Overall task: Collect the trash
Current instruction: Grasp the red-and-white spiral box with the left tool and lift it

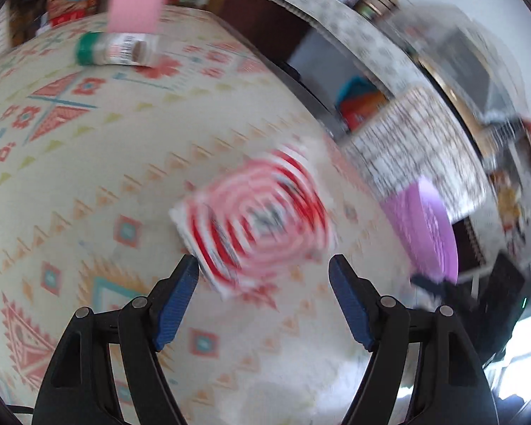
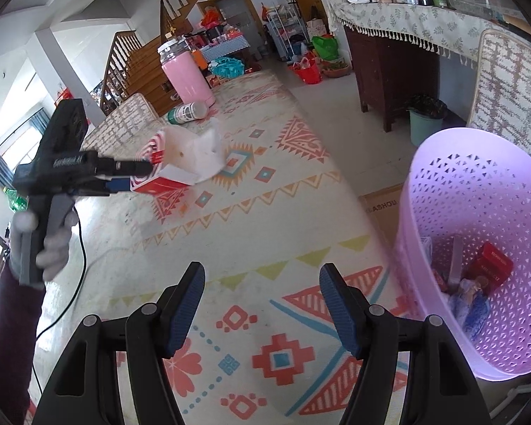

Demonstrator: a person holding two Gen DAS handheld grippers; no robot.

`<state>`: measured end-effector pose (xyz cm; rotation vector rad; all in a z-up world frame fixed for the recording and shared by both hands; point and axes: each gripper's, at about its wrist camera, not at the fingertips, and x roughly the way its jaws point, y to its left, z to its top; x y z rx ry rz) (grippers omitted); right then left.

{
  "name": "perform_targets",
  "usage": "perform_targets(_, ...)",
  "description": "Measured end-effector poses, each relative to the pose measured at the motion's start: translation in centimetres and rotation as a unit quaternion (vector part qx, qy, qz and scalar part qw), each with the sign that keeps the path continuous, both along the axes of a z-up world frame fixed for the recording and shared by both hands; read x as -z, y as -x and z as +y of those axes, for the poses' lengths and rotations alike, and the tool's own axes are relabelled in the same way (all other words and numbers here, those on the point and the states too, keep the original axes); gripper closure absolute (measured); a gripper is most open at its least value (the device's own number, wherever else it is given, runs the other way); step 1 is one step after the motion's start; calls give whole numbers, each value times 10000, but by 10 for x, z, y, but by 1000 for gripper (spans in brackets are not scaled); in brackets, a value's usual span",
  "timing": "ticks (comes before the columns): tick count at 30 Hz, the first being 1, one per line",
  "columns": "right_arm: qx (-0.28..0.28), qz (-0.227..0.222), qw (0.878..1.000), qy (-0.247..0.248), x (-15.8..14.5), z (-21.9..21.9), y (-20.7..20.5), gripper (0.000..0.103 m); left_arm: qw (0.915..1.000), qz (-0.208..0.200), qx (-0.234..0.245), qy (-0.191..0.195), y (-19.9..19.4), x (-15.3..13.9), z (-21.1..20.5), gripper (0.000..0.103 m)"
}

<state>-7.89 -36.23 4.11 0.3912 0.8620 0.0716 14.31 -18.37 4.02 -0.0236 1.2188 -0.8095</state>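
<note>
A red-and-white spiral-printed carton (image 1: 255, 219), blurred in the left wrist view, lies on the patterned tablecloth (image 1: 88, 177) just ahead of my left gripper (image 1: 263, 265). That gripper is open and nothing is pressed between its blue pads. In the right wrist view the carton (image 2: 159, 173) has its white flap raised, and the left gripper (image 2: 124, 184), held by a gloved hand, reaches its left side. A green-capped bottle (image 2: 187, 111) lies farther back. My right gripper (image 2: 262, 271) hangs open and empty over the cloth, left of the purple basket (image 2: 442, 184), which holds a red box (image 2: 492, 265) and wrappers.
A tall pink container (image 2: 187, 78) stands behind the bottle. Woven chair backs (image 2: 506, 88) rise at the table's right edge, beside a dark sideboard (image 2: 389, 63) with a leaf-print cloth. A green bucket (image 2: 424, 124) and a cardboard box (image 2: 382, 205) sit on the floor. A black cable (image 2: 78, 283) trails left.
</note>
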Motion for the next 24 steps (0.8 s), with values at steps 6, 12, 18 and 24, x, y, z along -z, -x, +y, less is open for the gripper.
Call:
perform_targets(6, 41, -55, 10000, 35, -4, 1, 4, 28, 9985, -166, 477, -215, 38, 4, -19, 28)
perform_targets(12, 76, -66, 9999, 38, -6, -2, 6, 28, 9915, -948, -126, -887, 73, -3, -8, 28)
perform_targets(18, -21, -74, 10000, 5, -5, 10, 4, 28, 9757, -1401, -1041, -1322, 97, -11, 16, 28)
perform_targets(24, -33, -76, 10000, 17, -6, 16, 9, 28, 9566, -1867, -1467, -1689, 111, -16, 28, 28)
